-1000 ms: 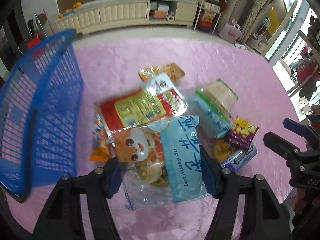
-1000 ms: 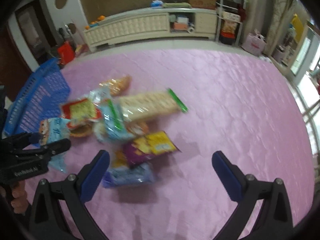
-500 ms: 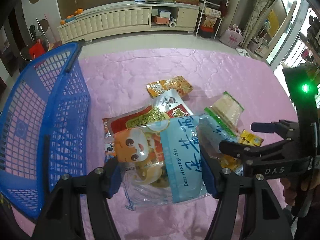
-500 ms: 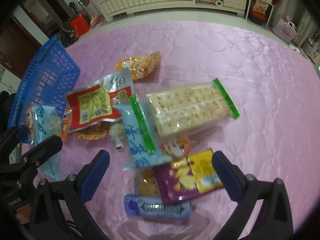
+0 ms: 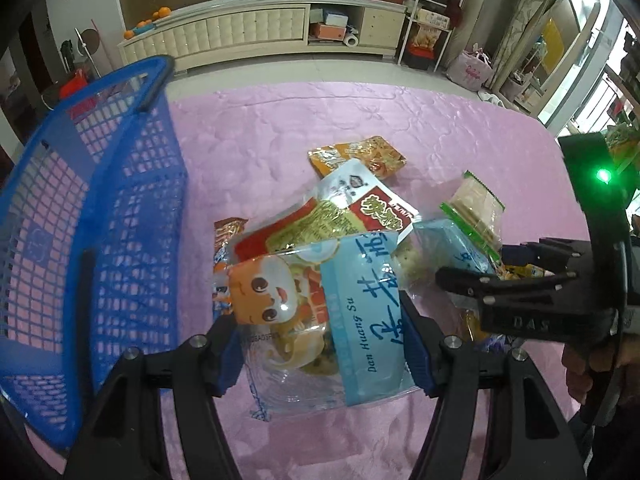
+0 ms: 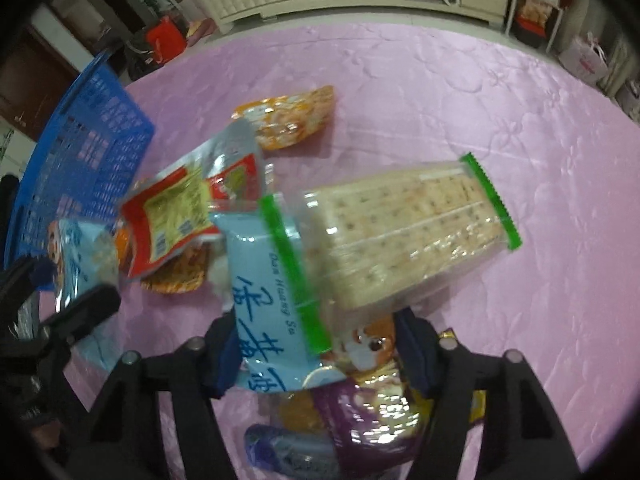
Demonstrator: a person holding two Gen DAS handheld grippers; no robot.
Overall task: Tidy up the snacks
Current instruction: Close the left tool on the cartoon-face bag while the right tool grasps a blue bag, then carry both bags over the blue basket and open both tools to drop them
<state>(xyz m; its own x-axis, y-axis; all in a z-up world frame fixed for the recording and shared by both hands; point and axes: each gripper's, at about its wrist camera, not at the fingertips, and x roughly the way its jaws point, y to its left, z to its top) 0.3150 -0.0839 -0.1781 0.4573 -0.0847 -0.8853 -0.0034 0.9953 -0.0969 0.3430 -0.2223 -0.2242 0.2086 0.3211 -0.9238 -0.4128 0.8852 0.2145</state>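
Observation:
My left gripper (image 5: 320,344) is shut on a light-blue cartoon snack bag (image 5: 332,312), held above the pink cloth beside the blue basket (image 5: 80,216). My right gripper (image 6: 316,356) has closed around a second light-blue snack bag (image 6: 268,304) at the near edge of the snack pile; its pads (image 6: 224,356) press the bag's sides. A green-edged cracker pack (image 6: 404,236) lies over that bag. A red-and-yellow pouch (image 6: 176,216), an orange packet (image 6: 288,120), a purple packet (image 6: 372,420) and a blue bar (image 6: 288,456) lie around it.
The blue basket (image 6: 80,168) stands at the left edge of the table, tilted, its mesh wall close to the left gripper. The pink tablecloth (image 5: 320,120) stretches beyond the pile. A white cabinet (image 5: 256,36) and shelves stand on the floor behind.
My right gripper has dropped toward the pile and closed from wide open onto the second light-blue bag. My left gripper keeps its bag and has shifted slightly toward the basket.

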